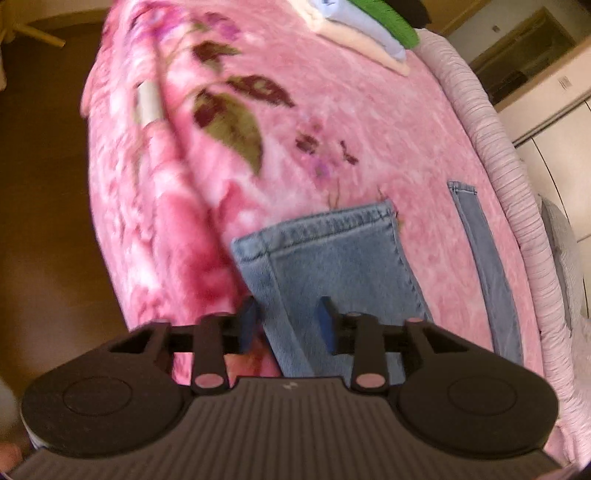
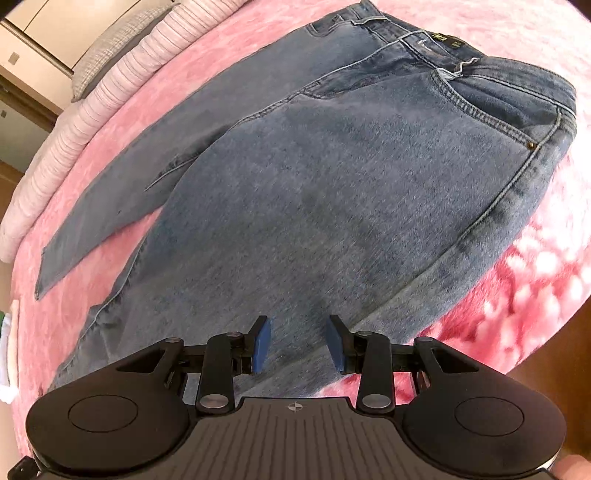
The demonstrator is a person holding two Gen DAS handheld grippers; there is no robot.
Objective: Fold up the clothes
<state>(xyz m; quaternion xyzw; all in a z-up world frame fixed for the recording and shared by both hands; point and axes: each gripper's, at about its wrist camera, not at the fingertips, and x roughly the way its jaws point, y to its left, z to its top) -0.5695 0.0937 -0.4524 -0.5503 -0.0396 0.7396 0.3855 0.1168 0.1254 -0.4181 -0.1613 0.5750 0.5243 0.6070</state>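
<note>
Through the left wrist camera we see the left gripper (image 1: 288, 325) hovering with its blue pads parted and nothing between them, above the hem end of one leg of the jeans (image 1: 332, 254); that leg lies flat on the pink floral blanket (image 1: 258, 166) near the edge of the bed, the other leg's hem a little apart to its right. A stack of folded clothes (image 1: 369, 29) sits at the far end of the blanket. Through the right wrist camera the right gripper (image 2: 299, 345) also stands open and empty, over the thigh of the near leg, with the jeans spread out, legs splayed in a narrow V and the waistband (image 2: 443, 55) at the far end beside the striped bed edge (image 2: 92, 122). We judge the denim to be fairly heavy and stiff for cloth, not slippery on the plush blanket, and likely to hold a crease. The thick stitched hems and the waistband look like the firmest places to pinch, since a single flat layer mid-leg would be hard to lift.
</note>
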